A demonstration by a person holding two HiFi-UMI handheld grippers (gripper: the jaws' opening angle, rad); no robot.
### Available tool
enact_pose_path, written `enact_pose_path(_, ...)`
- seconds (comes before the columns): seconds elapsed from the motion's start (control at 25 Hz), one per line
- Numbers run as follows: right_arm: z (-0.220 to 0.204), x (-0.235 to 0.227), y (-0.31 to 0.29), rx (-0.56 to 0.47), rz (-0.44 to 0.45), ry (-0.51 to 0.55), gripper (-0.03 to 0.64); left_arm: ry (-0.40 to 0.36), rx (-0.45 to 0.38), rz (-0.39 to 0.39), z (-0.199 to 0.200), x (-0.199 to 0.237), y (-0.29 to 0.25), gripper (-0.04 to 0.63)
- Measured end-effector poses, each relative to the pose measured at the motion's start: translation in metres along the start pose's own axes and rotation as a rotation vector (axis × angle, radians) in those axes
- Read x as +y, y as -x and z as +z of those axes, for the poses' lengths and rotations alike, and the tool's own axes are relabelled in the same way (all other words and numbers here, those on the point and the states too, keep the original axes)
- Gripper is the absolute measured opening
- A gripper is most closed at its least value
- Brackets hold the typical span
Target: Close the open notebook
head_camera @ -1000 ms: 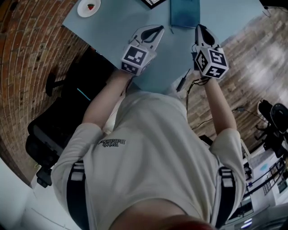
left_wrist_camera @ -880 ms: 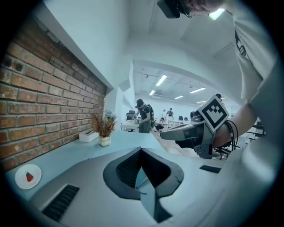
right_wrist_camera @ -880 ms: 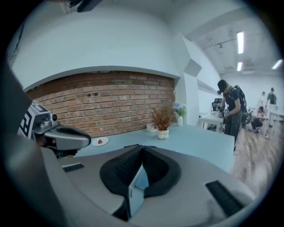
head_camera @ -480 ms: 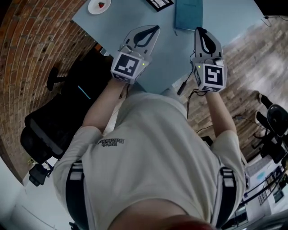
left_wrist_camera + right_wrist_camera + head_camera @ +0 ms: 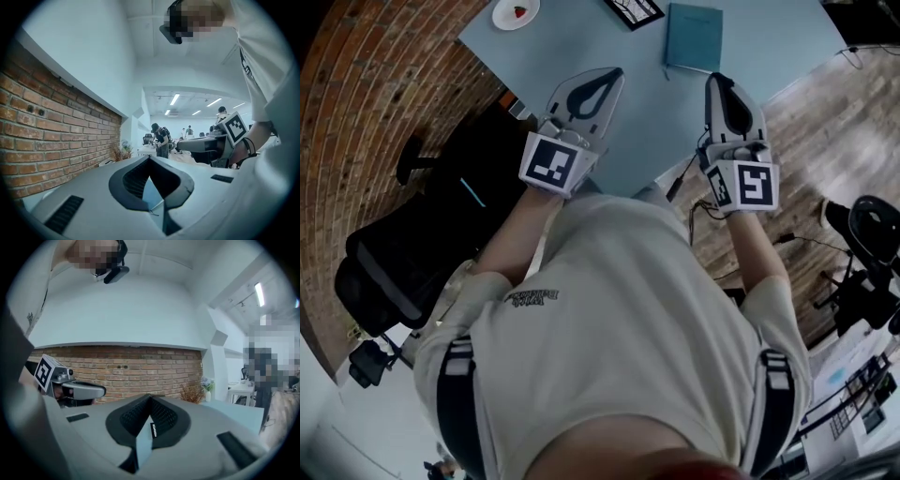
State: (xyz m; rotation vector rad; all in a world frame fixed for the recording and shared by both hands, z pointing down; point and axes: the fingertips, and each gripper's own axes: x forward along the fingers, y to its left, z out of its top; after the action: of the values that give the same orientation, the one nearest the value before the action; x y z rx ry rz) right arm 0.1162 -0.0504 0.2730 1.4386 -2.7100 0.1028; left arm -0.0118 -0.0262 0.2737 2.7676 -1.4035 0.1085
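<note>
A teal notebook lies closed and flat on the light blue table, at the far side in the head view. Both grippers hang above the table's near edge, short of the notebook and apart from it. My left gripper is shut, its tips meeting with nothing between them, as the left gripper view also shows. My right gripper is shut and empty too, its jaws closed together in the right gripper view. Both gripper views look level across the room, so the notebook is hidden there.
A white plate with a small red item sits at the table's far left, and a black-framed flat object lies next to the notebook. A black office chair stands by the brick wall. Cables trail over the wooden floor.
Both grippers have risen and drawn back from the notebook, toward the person. The whole closed notebook now shows beyond their tips.
</note>
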Motion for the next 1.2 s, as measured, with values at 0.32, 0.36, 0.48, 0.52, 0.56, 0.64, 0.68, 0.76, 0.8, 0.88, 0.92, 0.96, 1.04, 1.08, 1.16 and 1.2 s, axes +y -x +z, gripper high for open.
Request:
enact_pose_path(0.32, 0.003, 0.012, 0.016, -0.011, 0.014, -0.015, 0.002, -0.024, 0.004, -0.007, 0.006, -0.010, 0.007, 0.011)
enact_pose_path(0.36, 0.003, 0.014, 0.018, -0.011, 0.013, -0.011, 0.002, -0.018, 0.007, -0.007, 0.006, -0.011, 0.008, 0.009)
enact_pose_path(0.48, 0.000, 0.018, 0.024, -0.003, 0.016, 0.013, 0.002, -0.008, 0.010, -0.009, 0.004, -0.016, 0.008, 0.010)
enact_pose_path(0.52, -0.002, 0.019, 0.025, 0.000, 0.016, 0.012, 0.002, -0.008, 0.012, -0.009, 0.004, -0.017, 0.008, 0.010)
enact_pose_path(0.56, -0.002, 0.019, 0.026, 0.001, 0.015, 0.005, 0.002, -0.009, 0.016, -0.010, 0.003, -0.019, 0.008, 0.009)
enact_pose_path(0.64, -0.003, 0.018, 0.027, -0.002, 0.017, -0.018, 0.002, -0.011, 0.021, -0.012, 0.003, -0.020, 0.007, 0.010)
enact_pose_path(0.68, -0.002, 0.017, 0.027, -0.005, 0.019, -0.024, 0.002, -0.012, 0.022, -0.012, 0.003, -0.021, 0.006, 0.011)
enact_pose_path(0.76, -0.001, 0.017, 0.026, -0.008, 0.024, -0.025, 0.002, -0.011, 0.026, -0.013, 0.003, -0.023, 0.005, 0.011)
enact_pose_path(0.8, -0.001, 0.017, 0.025, -0.008, 0.028, -0.024, 0.002, -0.008, 0.029, -0.014, 0.002, -0.023, 0.004, 0.011)
enact_pose_path(0.88, 0.000, 0.017, 0.023, -0.007, 0.035, -0.027, 0.002, -0.005, 0.037, -0.016, 0.000, -0.024, 0.003, 0.011)
enact_pose_path(0.92, 0.000, 0.018, 0.022, -0.006, 0.037, -0.029, 0.001, -0.004, 0.040, -0.017, -0.001, -0.025, 0.003, 0.011)
enact_pose_path(0.96, 0.000, 0.018, 0.022, -0.005, 0.039, -0.032, 0.002, -0.003, 0.043, -0.018, -0.002, -0.025, 0.002, 0.011)
enact_pose_path(1.04, -0.001, 0.020, 0.022, 0.000, 0.042, -0.036, 0.002, 0.000, 0.046, -0.019, -0.002, -0.026, 0.003, 0.010)
enact_pose_path(1.08, -0.001, 0.021, 0.022, 0.002, 0.045, -0.037, 0.002, 0.001, 0.046, -0.018, -0.002, -0.026, 0.003, 0.011)
enact_pose_path(1.16, -0.001, 0.023, 0.022, 0.005, 0.052, -0.038, 0.002, 0.003, 0.045, -0.017, -0.002, -0.027, 0.004, 0.009)
enact_pose_path(1.2, -0.002, 0.023, 0.022, 0.007, 0.055, -0.040, 0.002, 0.003, 0.045, -0.017, -0.002, -0.027, 0.004, 0.010)
